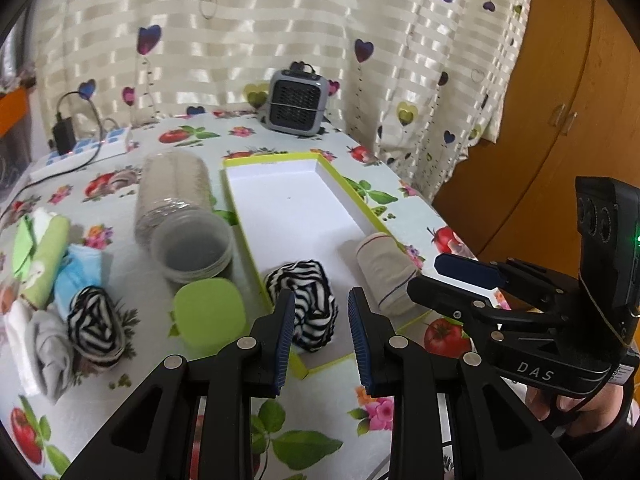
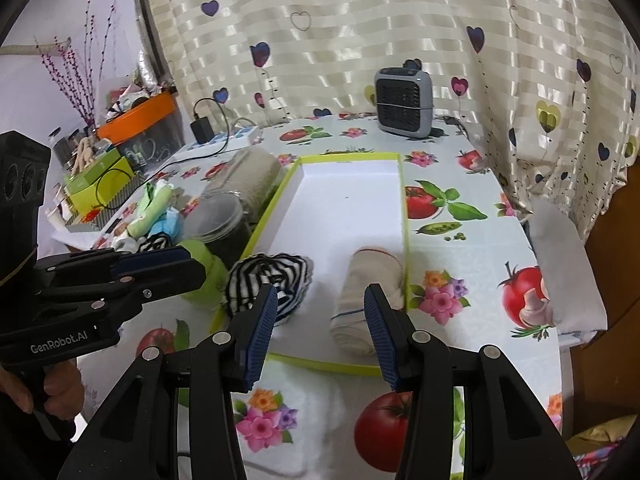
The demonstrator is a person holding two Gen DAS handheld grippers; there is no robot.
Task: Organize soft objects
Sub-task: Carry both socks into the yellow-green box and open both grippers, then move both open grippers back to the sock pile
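Observation:
A shallow white box with a lime rim point(image 1: 280, 200) point(image 2: 352, 200) lies on the flowered tablecloth. In its near end lie a black-and-white striped sock roll point(image 1: 308, 304) point(image 2: 272, 280) and a beige sock roll point(image 1: 386, 276) point(image 2: 366, 296). My left gripper point(image 1: 320, 344) is open and empty, just short of the striped roll. My right gripper point(image 2: 322, 332) is open and empty, near the beige roll. A second striped roll point(image 1: 94, 328) lies left of the box beside a pile of green, blue and white socks point(image 1: 44, 264).
A clear jar point(image 1: 176, 208) lies on its side left of the box, with a lime lid point(image 1: 210, 312) near it. A grey fan heater point(image 1: 296, 102) and a power strip point(image 1: 80, 152) stand at the back. A wooden cabinet point(image 1: 560, 100) is to the right.

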